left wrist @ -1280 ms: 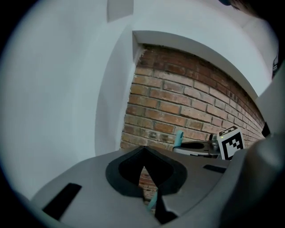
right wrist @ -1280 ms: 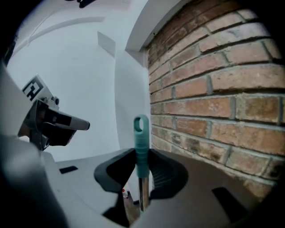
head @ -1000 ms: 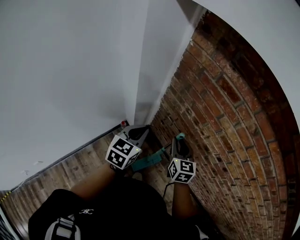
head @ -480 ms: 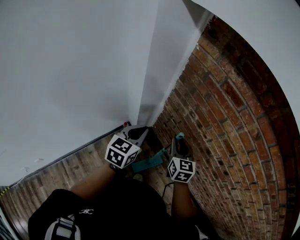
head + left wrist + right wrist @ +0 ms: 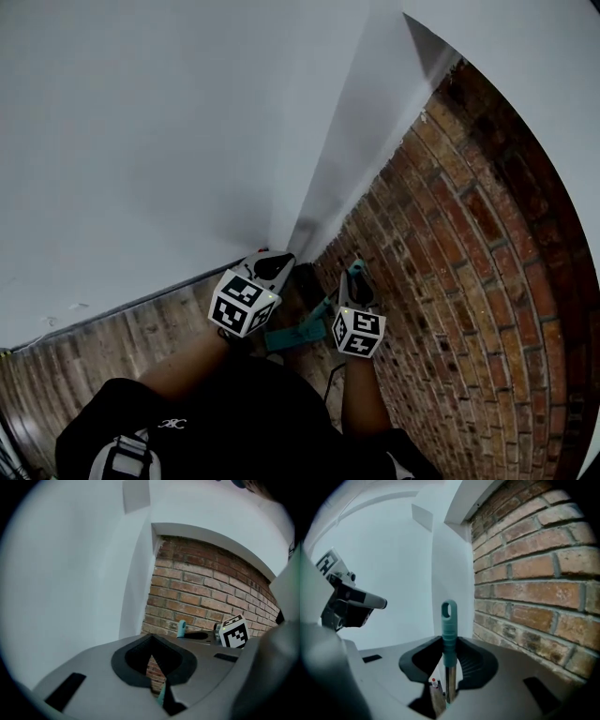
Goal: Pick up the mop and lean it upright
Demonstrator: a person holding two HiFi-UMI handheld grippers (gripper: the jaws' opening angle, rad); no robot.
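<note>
The mop stands nearly upright beside the brick wall. Its teal handle tip rises just past my right gripper, and its teal head lies low between the two grippers. In the right gripper view the teal grip and metal pole run straight up between the dark pads, with my right gripper shut on the pole. My left gripper hovers to the left of the handle, apart from it. Its tips meet with nothing held.
A white wall and the brick wall meet in a corner just ahead. Wood plank floor lies below at the left. A small red-capped object sits on the floor near the corner. The person's dark clothing fills the bottom of the head view.
The head view has swung a little, so the corner sits further right. Both grippers have crept slightly up and toward the corner, and the right one still grips the mop handle.
</note>
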